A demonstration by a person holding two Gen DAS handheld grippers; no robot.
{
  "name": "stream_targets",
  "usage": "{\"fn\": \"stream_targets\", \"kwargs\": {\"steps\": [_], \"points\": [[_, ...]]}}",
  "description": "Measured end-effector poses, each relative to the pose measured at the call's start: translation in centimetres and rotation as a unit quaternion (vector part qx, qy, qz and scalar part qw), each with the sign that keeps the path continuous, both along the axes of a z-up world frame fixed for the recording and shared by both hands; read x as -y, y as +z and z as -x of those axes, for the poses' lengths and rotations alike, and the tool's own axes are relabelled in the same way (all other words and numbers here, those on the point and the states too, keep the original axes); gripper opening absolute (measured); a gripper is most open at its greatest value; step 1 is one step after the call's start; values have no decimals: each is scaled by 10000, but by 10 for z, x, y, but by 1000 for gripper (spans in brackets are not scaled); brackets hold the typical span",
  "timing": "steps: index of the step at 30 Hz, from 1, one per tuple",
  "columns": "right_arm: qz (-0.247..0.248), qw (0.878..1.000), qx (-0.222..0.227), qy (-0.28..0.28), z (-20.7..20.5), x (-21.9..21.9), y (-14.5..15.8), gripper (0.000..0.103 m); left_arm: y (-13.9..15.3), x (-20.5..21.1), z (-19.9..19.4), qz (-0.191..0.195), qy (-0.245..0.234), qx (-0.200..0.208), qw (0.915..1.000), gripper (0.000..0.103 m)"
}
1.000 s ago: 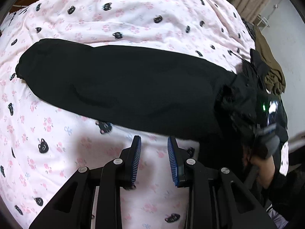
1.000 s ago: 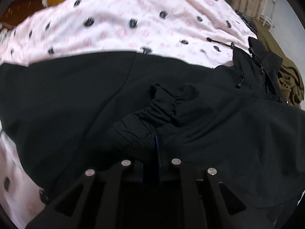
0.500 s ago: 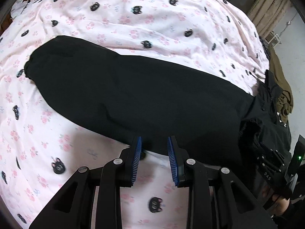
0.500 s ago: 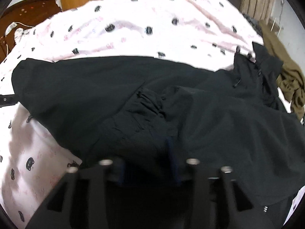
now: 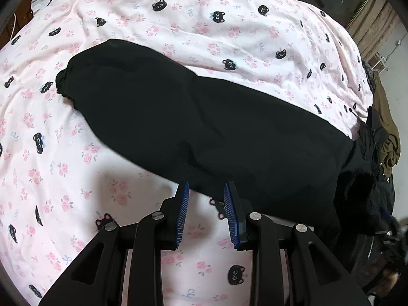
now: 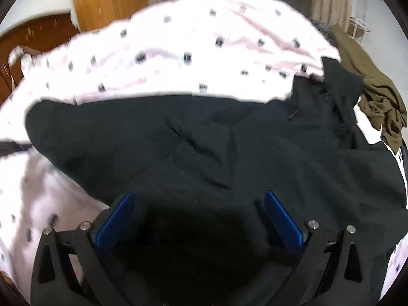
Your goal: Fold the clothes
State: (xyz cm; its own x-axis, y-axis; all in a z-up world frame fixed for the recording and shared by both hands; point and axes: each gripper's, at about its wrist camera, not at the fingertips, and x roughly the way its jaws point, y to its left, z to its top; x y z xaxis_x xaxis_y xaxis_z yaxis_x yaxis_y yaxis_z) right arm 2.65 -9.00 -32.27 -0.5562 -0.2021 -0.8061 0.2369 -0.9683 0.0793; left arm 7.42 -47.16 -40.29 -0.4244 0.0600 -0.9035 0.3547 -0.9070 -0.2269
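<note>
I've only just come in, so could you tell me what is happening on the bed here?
A person with a claw in each hand is folding a black jacket spread on a pink cat-print bedsheet. The right claw has just been opening and now hangs wide open above the fabric, gripping nothing. The left claw hovers part-open at the jacket's near edge. An olive garment lies bunched beside it.

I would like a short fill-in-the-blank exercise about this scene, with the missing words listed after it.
1. The black jacket lies on a pink bedsheet printed with roses and black ____ faces.
2. The pads of the left gripper are ____ in colour.
3. The right gripper, above the jacket, has its jaws wide ____ and holds nothing.
4. The crumpled garment beyond the jacket's collar is ____ in colour.

Missing words: cat; blue; open; olive
</note>
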Motion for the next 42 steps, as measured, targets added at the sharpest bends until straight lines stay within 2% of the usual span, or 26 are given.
{"fn": "stream_targets", "kwargs": {"steps": [2,3,4,6,8,10,12,14,15,16,17,22,26,30,32,33,34,37,42], "points": [[151,9996,-36,217,0,7,5,103,-2,4,-1,-42,80,20,10000,25],[65,9992,128,360,4,15,-1,103,-3,6,-1,-67,123,29,9999,25],[-60,9975,502,488,10,24,-11,103,-3,8,-2,-91,166,38,9998,25],[303,9951,755,563,13,29,-13,103,-2,15,-1,-66,227,24,9997,25],[551,9975,376,231,8,20,-1,103,0,22,-1,-30,284,5,9996,25],[461,9988,123,-129,6,13,5,103,1,36,1,20,391,-17,9992,25],[344,9989,96,-308,9,11,1,103,2,50,3,115,508,-35,9986,25],[176,9986,108,-489,14,10,-3,102,7,70,6,385,727,-75,9966,26],[119,9981,74,-595,16,9,-4,102,9,79,8,527,854,-107,9949,30],[73,9975,32,-700,18,8,-5,102,12,88,9,626,967,-146,9932,41],[3,9965,-38,-835,18,7,-5,102,14,98,10,715,1108,-208,9910,44],[-93,9946,-65,-1032,17,9,-11,102,13,131,9,891,1572,-340,9830,47],[-215,9947,-30,-1003,20,13,-18,103,-15,144,25,390,1313,-112,9905,48],[-387,9960,-47,-803,19,19,-20,103,-41,144,46,-62,1274,6,9918,48],[-463,9965,-52,-693,18,19,-19,102,-48,144,52,-165,1341,-7,9908,40],[-498,9967,-54,-639,17,19,-19,102,-48,143,54,-177,1375,-39,9903,17],[-494,9967,-42,-636,17,16,-18,102,-48,143,55,-189,1409,-72,9898,2],[-435,9965,-6,-718,18,4,-14,102,-36,136,51,-159,1364,-330,9900,0],[-261,9958,59,-875,16,-21,-7,102,15,96,40,-50,832,-822,9931,0]]}}
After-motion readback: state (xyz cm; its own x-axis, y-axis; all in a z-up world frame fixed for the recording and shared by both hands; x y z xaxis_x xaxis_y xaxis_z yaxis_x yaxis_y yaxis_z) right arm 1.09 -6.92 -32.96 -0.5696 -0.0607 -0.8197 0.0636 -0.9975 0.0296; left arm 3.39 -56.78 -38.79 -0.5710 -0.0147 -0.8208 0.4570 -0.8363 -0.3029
